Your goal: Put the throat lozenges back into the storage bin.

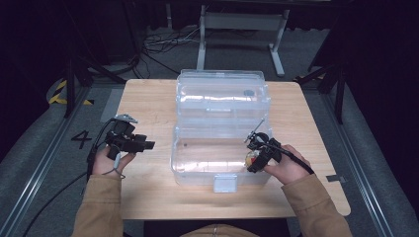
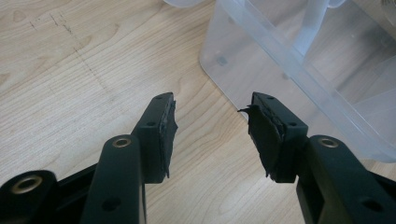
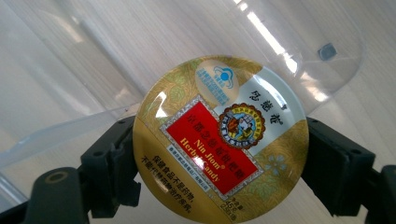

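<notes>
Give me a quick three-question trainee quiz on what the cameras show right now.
1. True or false: the left claw is open over bare wooden table.
2. What does the right claw hold? A) herbal candy tin B) spoon C) cup
3. Fill in: the clear plastic storage box has its lid ____.

Key: 1 true. 2 A, the round herbal candy tin sits clamped between the jaws, at the box's right end. 3 open.

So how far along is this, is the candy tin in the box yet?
Nearly. The clear box already stands open on the table. The right gripper holds the round candy tin between its jaws at the box's right end, not yet let go. The left gripper waits open beside the box. Left: release the tin, perhaps close the lid.
</notes>
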Demonstrator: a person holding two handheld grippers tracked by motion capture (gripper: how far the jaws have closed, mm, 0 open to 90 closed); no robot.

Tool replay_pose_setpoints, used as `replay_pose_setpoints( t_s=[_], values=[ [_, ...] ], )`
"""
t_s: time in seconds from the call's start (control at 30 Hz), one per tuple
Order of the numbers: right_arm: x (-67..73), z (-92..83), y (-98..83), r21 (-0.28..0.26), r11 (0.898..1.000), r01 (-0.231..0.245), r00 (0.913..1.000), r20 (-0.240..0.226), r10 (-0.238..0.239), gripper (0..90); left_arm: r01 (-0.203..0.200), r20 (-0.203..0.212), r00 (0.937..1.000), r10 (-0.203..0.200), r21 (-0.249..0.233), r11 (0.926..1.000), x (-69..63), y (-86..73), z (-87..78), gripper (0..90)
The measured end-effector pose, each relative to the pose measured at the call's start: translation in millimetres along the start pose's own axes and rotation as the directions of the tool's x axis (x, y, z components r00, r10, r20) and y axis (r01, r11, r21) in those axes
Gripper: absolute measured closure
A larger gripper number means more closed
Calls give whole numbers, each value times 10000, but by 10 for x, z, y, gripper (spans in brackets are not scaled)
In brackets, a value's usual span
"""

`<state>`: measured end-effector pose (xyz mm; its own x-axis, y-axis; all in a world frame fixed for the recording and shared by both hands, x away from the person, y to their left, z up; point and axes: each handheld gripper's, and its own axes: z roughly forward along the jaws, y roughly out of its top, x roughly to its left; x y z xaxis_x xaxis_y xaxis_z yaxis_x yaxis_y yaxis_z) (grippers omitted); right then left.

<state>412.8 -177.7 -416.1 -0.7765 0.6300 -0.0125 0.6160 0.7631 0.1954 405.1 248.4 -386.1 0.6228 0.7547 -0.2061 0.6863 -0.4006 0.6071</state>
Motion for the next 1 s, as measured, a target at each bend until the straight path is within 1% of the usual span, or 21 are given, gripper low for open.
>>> replay_pose_setpoints(
  t_s=[0.27, 0.5, 0.57, 1.0],
  values=[
    [3, 5, 6, 86, 10000, -47, 10000, -3, 47, 201, 11, -48, 10000, -11, 12, 10000, 7, -3, 8, 513],
    [1, 2, 8, 144, 9999, 25, 10000, 26, -25, 199, 26, -3, 10000, -26, 13, 10000, 14, -6, 9, 513],
    [-1, 5, 7, 122, 9998, 136, 9999, -24, -135, 185, 37, -6, 10000, -37, 23, 10000, 16, -6, 14, 513],
    [-3, 3, 5, 142, 9997, 207, 9997, -106, -206, 182, 99, 28, 9999, -99, 25, 9999, 13, -9, 19, 513]
  ],
)
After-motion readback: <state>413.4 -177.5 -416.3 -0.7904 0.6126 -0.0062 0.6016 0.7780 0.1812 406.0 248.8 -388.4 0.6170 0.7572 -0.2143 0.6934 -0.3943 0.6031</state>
